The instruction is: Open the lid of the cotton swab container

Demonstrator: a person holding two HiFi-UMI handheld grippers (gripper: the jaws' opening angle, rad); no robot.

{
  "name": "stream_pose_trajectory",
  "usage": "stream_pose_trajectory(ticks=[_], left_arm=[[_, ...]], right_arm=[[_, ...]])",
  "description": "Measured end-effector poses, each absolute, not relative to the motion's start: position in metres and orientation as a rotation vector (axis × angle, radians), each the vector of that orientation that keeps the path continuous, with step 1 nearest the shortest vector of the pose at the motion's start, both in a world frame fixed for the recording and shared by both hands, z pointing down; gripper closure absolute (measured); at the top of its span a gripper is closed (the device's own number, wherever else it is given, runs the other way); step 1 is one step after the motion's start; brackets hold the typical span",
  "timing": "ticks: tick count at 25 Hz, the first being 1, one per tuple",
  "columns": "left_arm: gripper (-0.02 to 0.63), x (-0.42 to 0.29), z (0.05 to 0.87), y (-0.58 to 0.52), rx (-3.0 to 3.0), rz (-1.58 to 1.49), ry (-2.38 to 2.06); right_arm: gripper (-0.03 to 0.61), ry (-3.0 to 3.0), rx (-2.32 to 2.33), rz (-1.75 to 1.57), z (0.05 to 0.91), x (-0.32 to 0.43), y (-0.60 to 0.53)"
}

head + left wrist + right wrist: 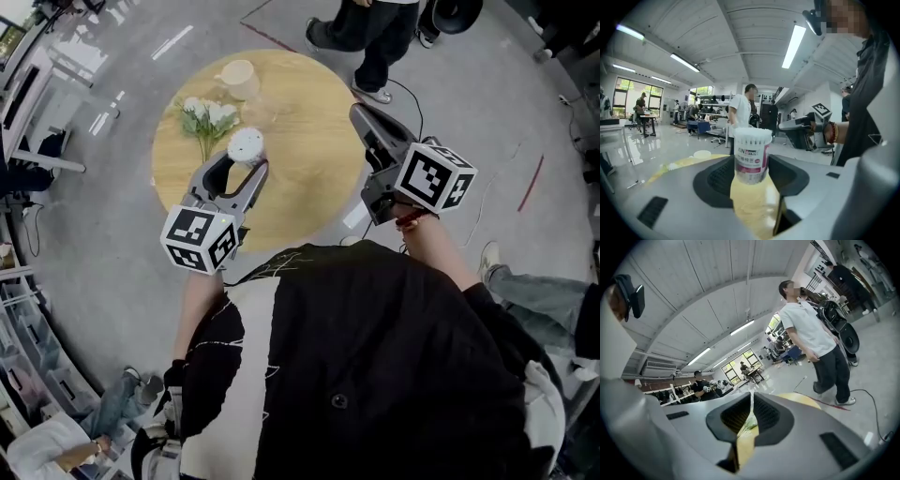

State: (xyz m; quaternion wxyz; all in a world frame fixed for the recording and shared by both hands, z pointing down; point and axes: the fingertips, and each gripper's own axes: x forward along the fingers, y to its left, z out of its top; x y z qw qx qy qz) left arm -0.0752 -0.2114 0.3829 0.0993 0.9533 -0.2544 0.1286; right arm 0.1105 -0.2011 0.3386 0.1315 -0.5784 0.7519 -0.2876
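Observation:
The cotton swab container stands upright on the round wooden table, its white top facing up. My left gripper reaches over the near table edge, and its two pads press on the container's sides. In the left gripper view the container, with a pink and white label, sits between the dark pads at the tips of the left gripper. My right gripper hovers over the table's right edge, apart from the container. Its jaws stand nearly together with nothing between them, as the right gripper view shows.
A bunch of white flowers lies just behind the container. A pale cup stands at the table's far side. A person stands on the grey floor beyond the table, and a cable runs near their feet.

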Motion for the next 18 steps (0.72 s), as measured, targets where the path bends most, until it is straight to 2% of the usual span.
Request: stream_pose_trajectory(ticks=[2,18], left_arm=[[0.376,-0.084,0.381,-0.218,2.79,0.361,-0.827],[0.376,-0.154,0.375,-0.236,2.631,0.254,-1.157]], right_arm=[[0.575,2.167,-1.716,-0.802,0.336,0.113,-0.2],[0.575,2.219,-1.881,-0.714,0.347,0.089,-0.19]])
